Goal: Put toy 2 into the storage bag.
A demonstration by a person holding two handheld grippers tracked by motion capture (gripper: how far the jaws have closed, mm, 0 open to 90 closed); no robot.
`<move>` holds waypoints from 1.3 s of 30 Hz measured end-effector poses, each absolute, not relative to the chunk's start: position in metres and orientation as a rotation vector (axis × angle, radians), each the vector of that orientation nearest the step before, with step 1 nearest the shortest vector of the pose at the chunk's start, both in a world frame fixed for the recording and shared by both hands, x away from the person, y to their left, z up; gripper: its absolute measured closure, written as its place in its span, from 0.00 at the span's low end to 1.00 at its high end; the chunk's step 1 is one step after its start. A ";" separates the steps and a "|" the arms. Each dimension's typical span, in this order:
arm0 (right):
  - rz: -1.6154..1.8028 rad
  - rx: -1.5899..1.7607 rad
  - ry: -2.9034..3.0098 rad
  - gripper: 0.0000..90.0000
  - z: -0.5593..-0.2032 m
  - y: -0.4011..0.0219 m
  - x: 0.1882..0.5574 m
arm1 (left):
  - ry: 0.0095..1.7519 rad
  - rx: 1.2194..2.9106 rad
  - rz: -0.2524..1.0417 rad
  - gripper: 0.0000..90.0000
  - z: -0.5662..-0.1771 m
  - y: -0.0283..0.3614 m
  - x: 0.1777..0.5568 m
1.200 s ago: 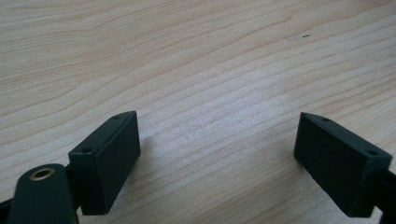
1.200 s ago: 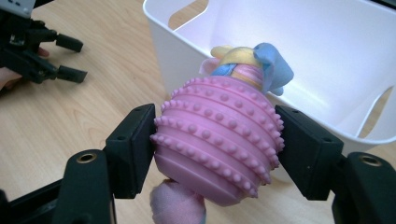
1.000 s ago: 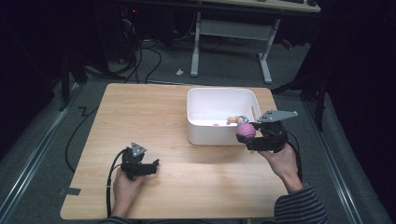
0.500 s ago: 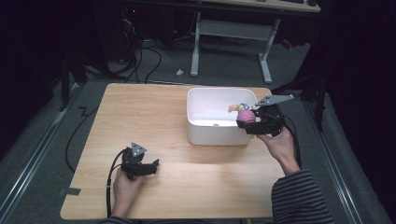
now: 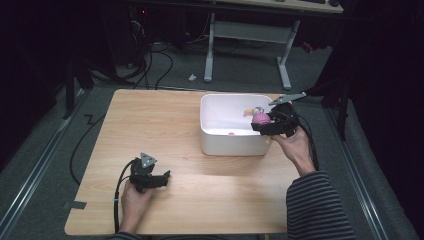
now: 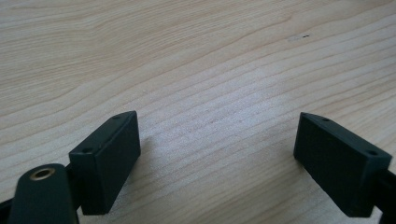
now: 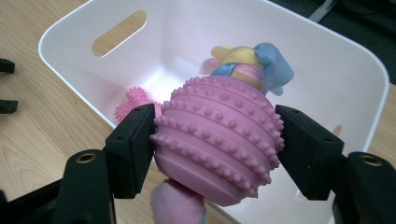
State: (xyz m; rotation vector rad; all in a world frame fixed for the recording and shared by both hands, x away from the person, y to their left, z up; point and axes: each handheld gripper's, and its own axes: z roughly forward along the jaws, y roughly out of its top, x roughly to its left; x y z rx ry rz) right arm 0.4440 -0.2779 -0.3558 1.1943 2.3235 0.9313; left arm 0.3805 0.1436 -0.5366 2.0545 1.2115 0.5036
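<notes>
Right gripper view — jaws clamp one pink studded toy (image 7: 217,140), one white bin (image 7: 327,60), left gripper (image 6: 219,168) wide, empty.

pink studded toy (image 7: 217,140), over white bin (image 7: 327,60)

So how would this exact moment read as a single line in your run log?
right gripper: shut on pink toy | toy: above white bin | left gripper: open, nothing held, over table

Dim room, grey floor (image 5: 45,150), white-legged desk (image 5: 247,30), floor cables (image 5: 155,67)
</notes>
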 end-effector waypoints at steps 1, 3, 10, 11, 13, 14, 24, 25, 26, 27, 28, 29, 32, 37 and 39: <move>0.931 1.200 2.332 0.36 -0.357 -0.277 0.446 | 1.211 2.054 0.504 0.16 -0.537 0.144 0.380; 0.917 1.207 2.347 0.36 -0.360 -0.275 0.449 | 1.212 2.054 0.504 0.16 -0.537 0.144 0.380; 0.892 1.204 2.379 0.36 -0.366 -0.270 0.454 | 1.211 2.054 0.504 0.16 -0.537 0.144 0.380; 0.889 1.213 2.384 0.36 -0.367 -0.270 0.455 | 1.211 2.054 0.504 0.16 -0.537 0.144 0.380; 0.890 1.220 2.390 0.36 -0.368 -0.270 0.458 | 1.212 2.054 0.503 0.16 -0.537 0.144 0.380; 0.887 1.221 2.393 0.36 -0.369 -0.270 0.459 | 1.211 2.054 0.504 0.16 -0.537 0.144 0.380; 0.883 1.225 2.434 0.32 -0.373 -0.266 0.464 | 1.213 2.052 0.503 0.16 -0.537 0.144 0.380; 0.914 1.223 2.416 0.31 -0.371 -0.267 0.464 | 1.213 2.052 0.503 0.16 -0.537 0.144 0.380; 0.922 1.229 2.412 0.31 -0.370 -0.268 0.463 | 1.212 2.052 0.503 0.16 -0.537 0.144 0.380; 0.924 1.227 2.409 0.31 -0.370 -0.268 0.463 | 1.212 2.055 0.501 0.16 -0.536 0.144 0.380; 0.922 1.231 2.402 0.31 -0.369 -0.268 0.461 | 1.212 2.054 0.501 0.16 -0.536 0.144 0.380; 0.924 1.226 2.397 0.31 -0.368 -0.269 0.460 | 1.212 2.055 0.502 0.17 -0.536 0.144 0.380; 0.961 1.223 2.351 0.32 -0.364 -0.274 0.451 | 1.212 2.054 0.501 0.17 -0.536 0.144 0.380; 1.008 1.199 2.293 0.34 -0.360 -0.282 0.429 | 1.212 2.055 0.502 0.17 -0.536 0.144 0.380; 1.016 1.184 2.273 0.35 -0.359 -0.287 0.416 | 1.212 2.054 0.504 0.17 -0.537 0.144 0.380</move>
